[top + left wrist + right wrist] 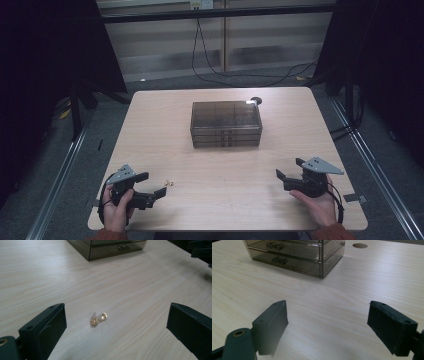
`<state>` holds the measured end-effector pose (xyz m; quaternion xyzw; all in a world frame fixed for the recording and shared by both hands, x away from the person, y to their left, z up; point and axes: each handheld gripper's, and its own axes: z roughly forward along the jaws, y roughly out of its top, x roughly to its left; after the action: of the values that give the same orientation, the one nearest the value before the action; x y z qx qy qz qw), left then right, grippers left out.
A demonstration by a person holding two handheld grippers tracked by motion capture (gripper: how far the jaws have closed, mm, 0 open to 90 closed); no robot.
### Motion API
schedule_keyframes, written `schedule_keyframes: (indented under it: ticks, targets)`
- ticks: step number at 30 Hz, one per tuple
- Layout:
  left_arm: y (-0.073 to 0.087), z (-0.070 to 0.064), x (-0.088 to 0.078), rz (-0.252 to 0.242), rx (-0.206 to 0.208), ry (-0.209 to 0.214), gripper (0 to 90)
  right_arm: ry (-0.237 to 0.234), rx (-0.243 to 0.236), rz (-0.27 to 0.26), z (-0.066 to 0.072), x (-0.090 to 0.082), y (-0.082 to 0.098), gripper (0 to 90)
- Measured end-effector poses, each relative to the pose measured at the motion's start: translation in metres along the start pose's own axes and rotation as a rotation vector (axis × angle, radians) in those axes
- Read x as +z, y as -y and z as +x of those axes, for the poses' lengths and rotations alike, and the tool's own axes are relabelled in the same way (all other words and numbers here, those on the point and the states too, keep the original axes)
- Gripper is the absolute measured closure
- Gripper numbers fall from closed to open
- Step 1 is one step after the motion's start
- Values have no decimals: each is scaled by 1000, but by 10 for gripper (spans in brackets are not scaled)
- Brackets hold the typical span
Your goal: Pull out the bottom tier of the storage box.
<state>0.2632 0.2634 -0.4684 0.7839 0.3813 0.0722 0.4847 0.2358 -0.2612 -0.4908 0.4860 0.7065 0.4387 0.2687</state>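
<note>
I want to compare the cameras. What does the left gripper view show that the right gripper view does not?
The left gripper view alone has the small gold earrings lying on the table ahead of the open left gripper. The right gripper view alone has a round hole in the tabletop, beyond the open, empty right gripper. Both include the smoky plastic drawer box and the pale wooden table.
</note>
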Motion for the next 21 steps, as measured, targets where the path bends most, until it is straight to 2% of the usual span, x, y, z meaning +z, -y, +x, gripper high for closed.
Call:
schedule_keyframes:
  ticks: [13,16,21]
  targets:
    - [0,0,2,10,-2,-9,25,-39,-7,-1,-1,-1,0,187]
    - [0,0,3,14,-3,-12,25,-64,-30,19,2,1,1,199]
    - [-1,-2,3,15,8,-16,24,-80,-54,23,7,3,1,220]
